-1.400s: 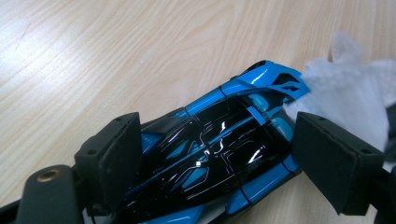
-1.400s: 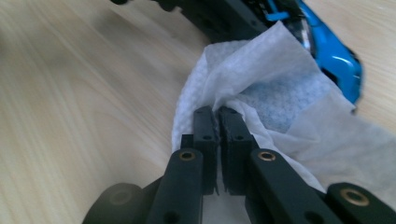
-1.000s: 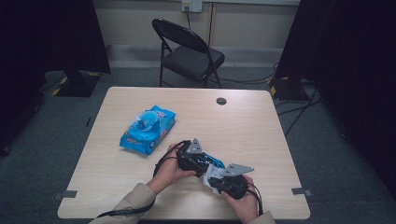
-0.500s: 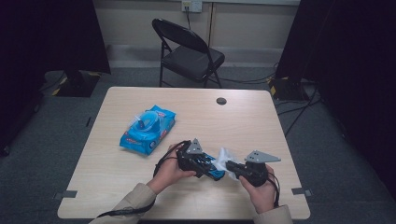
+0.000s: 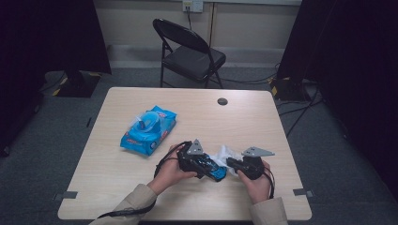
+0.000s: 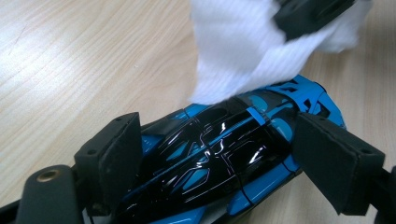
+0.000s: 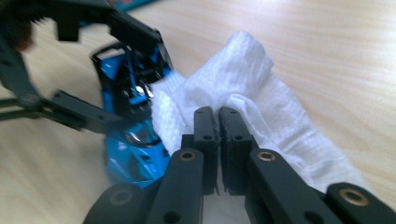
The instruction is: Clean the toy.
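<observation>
Blue-and-black toy car [image 6: 224,158], white wipe [image 7: 243,93]

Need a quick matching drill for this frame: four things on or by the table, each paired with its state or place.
1. toy car
2. white wipe
3. wipes pack
4. folding chair

a. lies alone on the table's left half
b. clamped in the left gripper
c. stands beyond the table's far edge
d. pinched in the right gripper

Pairs: 1-b, 2-d, 3-a, 4-c
</observation>
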Demonstrator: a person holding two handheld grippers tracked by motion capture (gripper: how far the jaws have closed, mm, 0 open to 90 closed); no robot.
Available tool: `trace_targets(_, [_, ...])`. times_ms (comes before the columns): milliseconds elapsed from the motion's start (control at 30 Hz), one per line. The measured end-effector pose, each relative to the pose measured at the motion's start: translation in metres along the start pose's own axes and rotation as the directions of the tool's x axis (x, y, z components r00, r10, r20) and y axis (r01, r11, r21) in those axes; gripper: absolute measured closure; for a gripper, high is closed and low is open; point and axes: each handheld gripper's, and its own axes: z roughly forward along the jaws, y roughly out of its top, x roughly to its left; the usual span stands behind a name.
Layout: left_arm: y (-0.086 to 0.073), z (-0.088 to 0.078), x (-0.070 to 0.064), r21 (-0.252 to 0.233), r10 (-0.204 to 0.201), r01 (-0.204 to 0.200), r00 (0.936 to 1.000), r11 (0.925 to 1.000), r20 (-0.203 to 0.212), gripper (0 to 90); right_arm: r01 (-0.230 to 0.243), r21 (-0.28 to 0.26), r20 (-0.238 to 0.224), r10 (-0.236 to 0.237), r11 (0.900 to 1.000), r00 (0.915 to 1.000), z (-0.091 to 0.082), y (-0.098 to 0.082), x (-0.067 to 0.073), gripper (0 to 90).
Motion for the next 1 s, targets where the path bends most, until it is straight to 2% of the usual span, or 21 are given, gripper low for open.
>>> trace_targets(100, [0.0, 0.0, 0.0, 0.001, -0.001, 0.001, 1.0, 1.0, 0.0, 16.3, 0.002, 0.022, 0.005, -0.002, 1.0, 1.0, 0.009, -0.001, -0.002, 86.8])
trace_targets(233, [0.0, 0.0, 0.001, 0.003, 0.001, -0.001, 1.0, 1.0, 0.0, 16.2, 0.027, 0.047, 0.017, -0.027, 0.999, 0.9995, 0.019, 0.002, -0.002, 86.9])
trace_targets(433, [0.0, 0.0, 0.001, 0.001, 0.005, -0.005, 1.0, 1.0, 0.001, 16.2, 0.005, 0.06, 0.023, -0.006, 0.998, 0.9997, 0.025, 0.001, -0.005, 86.8])
trace_targets(567, [-0.001, 0.0, 0.001, -0.003, 0.0, 0.0, 1.0, 1.0, 0.002, 16.2, 0.008, 0.066, 0.027, -0.01, 0.998, 0.9996, 0.027, -0.002, -0.006, 86.7])
trace_targets(633, [-0.001, 0.0, 0.0, -0.005, -0.002, 0.002, 1.0, 1.0, 0.003, 16.3, 0.029, 0.086, 0.036, -0.032, 0.996, 0.9988, 0.029, -0.004, -0.006, 86.7])
trace_targets(767, [-0.001, 0.0, 0.001, -0.004, 0.003, -0.003, 1.0, 1.0, 0.004, 16.3, 0.036, 0.075, 0.037, -0.039, 0.996, 0.9986, 0.028, -0.006, -0.005, 86.7])
trace_targets(1000, [-0.002, -0.001, 0.001, -0.008, -0.001, 0.001, 1.0, 1.0, 0.004, 16.2, 0.059, 0.095, 0.045, -0.064, 0.994, 0.997, 0.024, -0.007, -0.003, 86.7])
